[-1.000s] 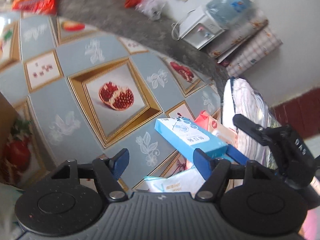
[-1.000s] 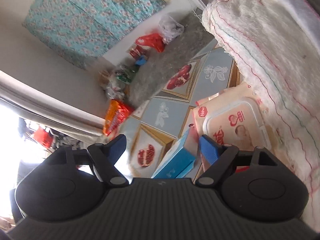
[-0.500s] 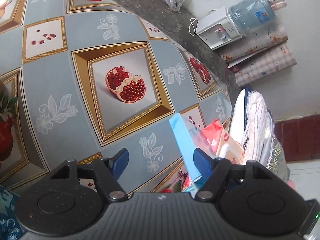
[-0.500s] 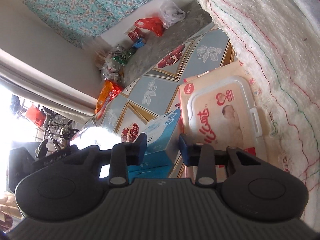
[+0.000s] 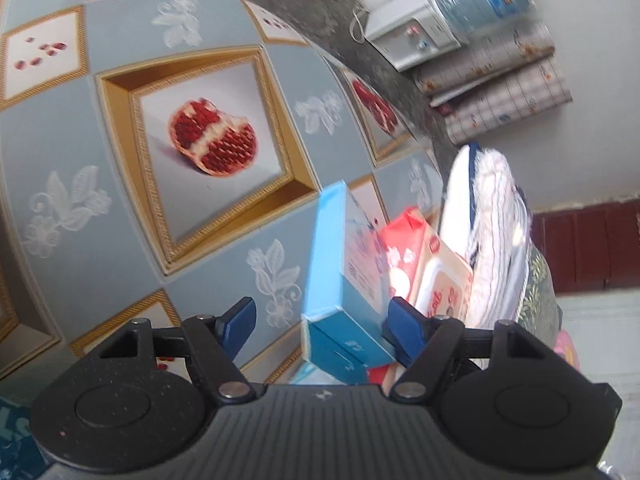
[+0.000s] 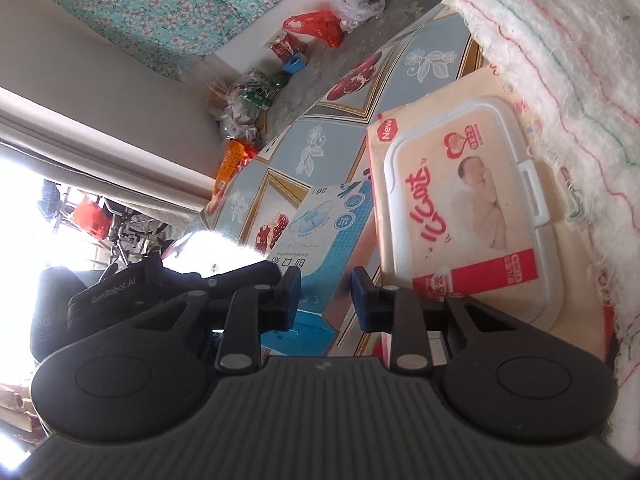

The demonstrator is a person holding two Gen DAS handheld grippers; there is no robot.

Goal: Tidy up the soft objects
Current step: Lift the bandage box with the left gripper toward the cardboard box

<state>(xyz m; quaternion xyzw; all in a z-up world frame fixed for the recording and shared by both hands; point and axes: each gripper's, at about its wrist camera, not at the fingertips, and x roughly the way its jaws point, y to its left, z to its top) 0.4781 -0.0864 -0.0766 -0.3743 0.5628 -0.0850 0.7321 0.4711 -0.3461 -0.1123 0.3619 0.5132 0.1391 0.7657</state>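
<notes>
A light blue box [image 5: 344, 264] stands on its edge on the pomegranate-print tablecloth [image 5: 120, 184], leaning against a pink wet-wipes pack [image 5: 436, 280]. My left gripper [image 5: 320, 320] is open, its right finger beside the box's lower end. In the right wrist view the blue box [image 6: 332, 232] lies left of the wipes pack [image 6: 460, 208], which rests against a folded white towel [image 6: 540, 60]. My right gripper [image 6: 326, 292] has its jaws narrowed around the box's near edge; contact is unclear. The left gripper's body [image 6: 120, 292] shows at the left.
Folded towels and cloths [image 5: 492, 232] are stacked to the right of the wipes. A water dispenser [image 5: 440, 20] and rolled mats [image 5: 504, 92] stand by the far wall. Plastic bags [image 6: 320, 28] and packets [image 6: 236, 160] lie along the table's far edge.
The blue box has been tipped from lying flat to standing on edge against the wipes. My right gripper's jaws have narrowed. My left gripper has moved closer to the box.
</notes>
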